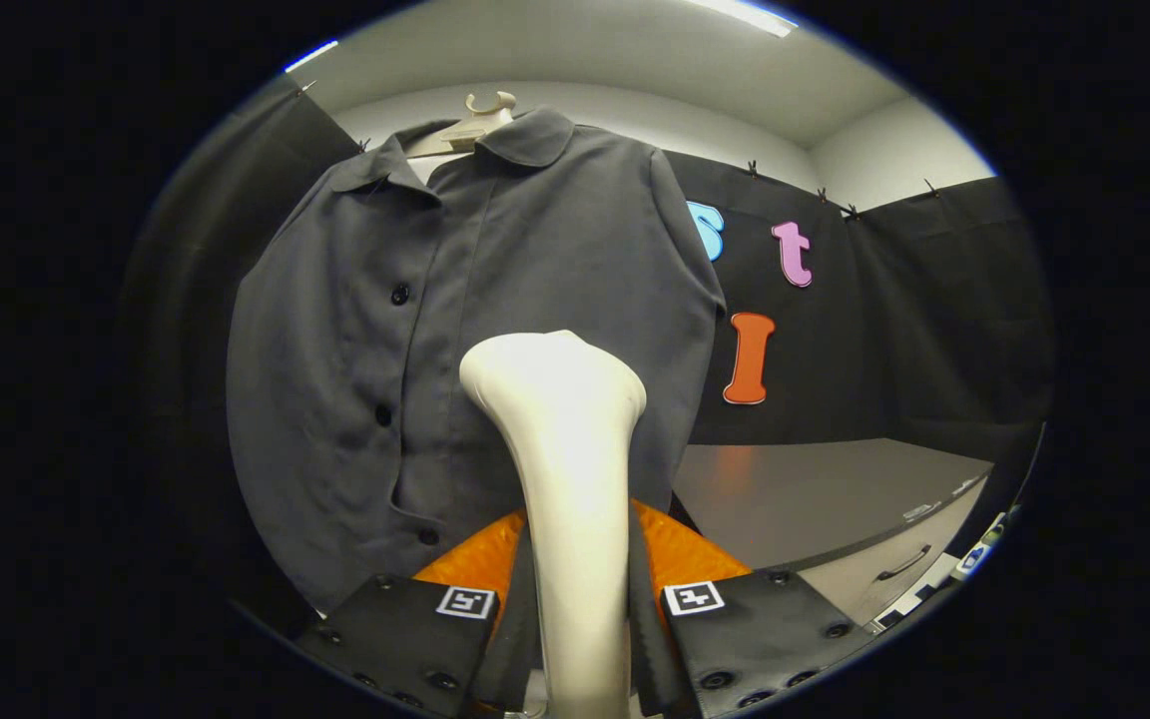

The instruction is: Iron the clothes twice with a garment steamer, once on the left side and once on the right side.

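Observation:
A dark grey button-up shirt (495,300) hangs on a pale hanger (475,125) straight ahead of me, its front facing me. My gripper (580,599) is shut on the cream handle of the garment steamer (565,439), both orange-backed fingers (680,554) pressing its sides. The steamer's wide head stands upright beyond the fingers, in front of the shirt's lower middle, a little right of the button row. I cannot tell whether the head touches the cloth. The steamer hides part of the shirt's lower front.
A grey tabletop (815,494) runs to the right of the shirt, with a drawer handle (902,564) under its front edge. Black cloth walls close the booth behind and on both sides.

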{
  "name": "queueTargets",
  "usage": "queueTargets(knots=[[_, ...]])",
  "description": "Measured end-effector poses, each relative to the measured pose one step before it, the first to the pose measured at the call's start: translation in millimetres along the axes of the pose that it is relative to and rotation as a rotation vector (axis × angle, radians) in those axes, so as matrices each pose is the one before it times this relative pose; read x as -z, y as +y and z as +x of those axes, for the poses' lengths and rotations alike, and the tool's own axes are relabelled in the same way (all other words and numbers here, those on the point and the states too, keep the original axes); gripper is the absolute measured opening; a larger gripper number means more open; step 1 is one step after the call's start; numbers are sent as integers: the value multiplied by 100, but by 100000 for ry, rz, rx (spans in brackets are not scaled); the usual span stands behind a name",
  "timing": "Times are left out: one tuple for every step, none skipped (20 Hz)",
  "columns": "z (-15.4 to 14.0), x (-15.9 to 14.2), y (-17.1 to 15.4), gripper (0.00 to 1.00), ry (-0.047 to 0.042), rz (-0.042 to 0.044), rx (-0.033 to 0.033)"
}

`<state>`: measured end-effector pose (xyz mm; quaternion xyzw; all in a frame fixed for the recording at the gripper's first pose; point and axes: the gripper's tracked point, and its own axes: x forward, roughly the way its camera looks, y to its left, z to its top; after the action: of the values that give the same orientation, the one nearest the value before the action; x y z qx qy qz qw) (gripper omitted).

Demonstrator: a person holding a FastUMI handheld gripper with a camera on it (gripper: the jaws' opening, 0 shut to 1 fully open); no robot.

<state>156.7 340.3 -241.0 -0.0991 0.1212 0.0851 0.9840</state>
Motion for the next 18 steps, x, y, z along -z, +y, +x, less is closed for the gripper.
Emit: queueTargets(knots=[[-103,733,31,48,1315,-670,443],[-186,847,81,48,1383,69,-52],[-337,1003,162,48,1967,445,-559],[-312,1004,124,48,1833,642,-704],[-110,977,137,48,1974,-178,-410],[-218,1026,42,48,1690,-811,-78],[-126,944,123,48,1276,-685,-113],[-126,968,184,48,1511,-375,-257],[81,764,231,48,1732,113,-522],[-105,1070,290,48,2627,204,-1051],[-445,1063,290,48,1556,896,-1454],[-261,1096,263,48,1976,649,-513],[-297,812,-15,48,1703,138,-108],[-158,851,25,48,1174,103,-26],[-71,830,-127,48,1162,90,-5],[57,619,-29,48,1187,28,30],[34,616,-155,48,1075,25,374],[-48,371,-151,48,732,310,365]])
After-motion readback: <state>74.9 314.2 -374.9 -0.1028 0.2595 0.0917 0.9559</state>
